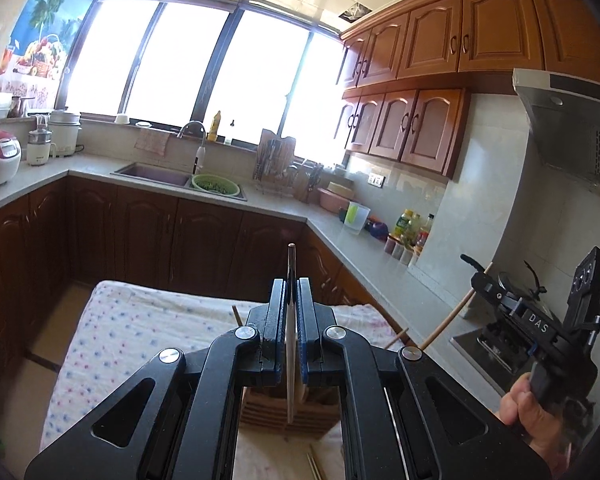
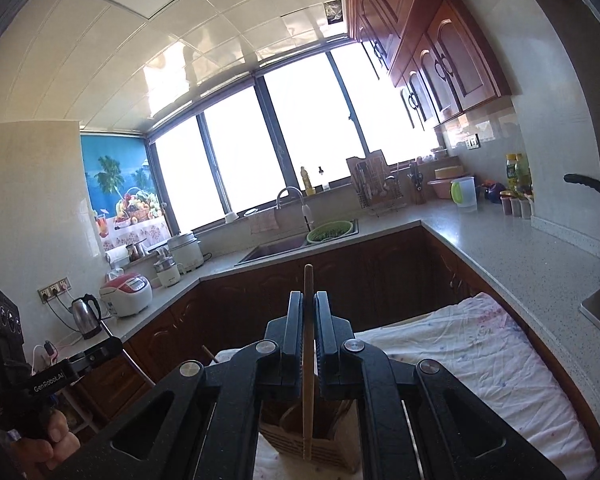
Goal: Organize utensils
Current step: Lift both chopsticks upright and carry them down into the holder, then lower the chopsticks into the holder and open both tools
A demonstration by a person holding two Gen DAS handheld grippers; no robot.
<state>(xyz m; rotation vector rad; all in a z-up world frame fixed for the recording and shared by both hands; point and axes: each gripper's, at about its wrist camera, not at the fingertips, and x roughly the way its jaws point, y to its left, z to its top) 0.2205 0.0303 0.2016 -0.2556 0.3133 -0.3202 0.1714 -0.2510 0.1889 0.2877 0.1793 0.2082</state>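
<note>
Two utensils are clamped above the wooden utensil holder (image 2: pixel 312 444) on your cloth-covered worktop (image 1: pixel 140 320): left gripper (image 1: pixel 291 300) fingers pinch a metal-handled utensil (image 1: pixel 291 340), right gripper (image 2: pixel 309 320) a wooden chopstick (image 2: pixel 308 360). Neither is dropped in yet. Only the left view shows loose chopsticks (image 1: pixel 316 466) on the cloth, still unsorted

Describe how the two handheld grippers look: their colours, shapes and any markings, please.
Both are matte black, with angular linkage arms that have cut-out openings and round silver pivot pins. The left gripper has blue pads on its flat, parallel fingers and white lettering "GenRobot.AI" on its body. The right gripper has black fingers, white lettering "DAS", a small green light and a black camera box on top. A bare hand holds its handle; no sleeve shows.
</note>
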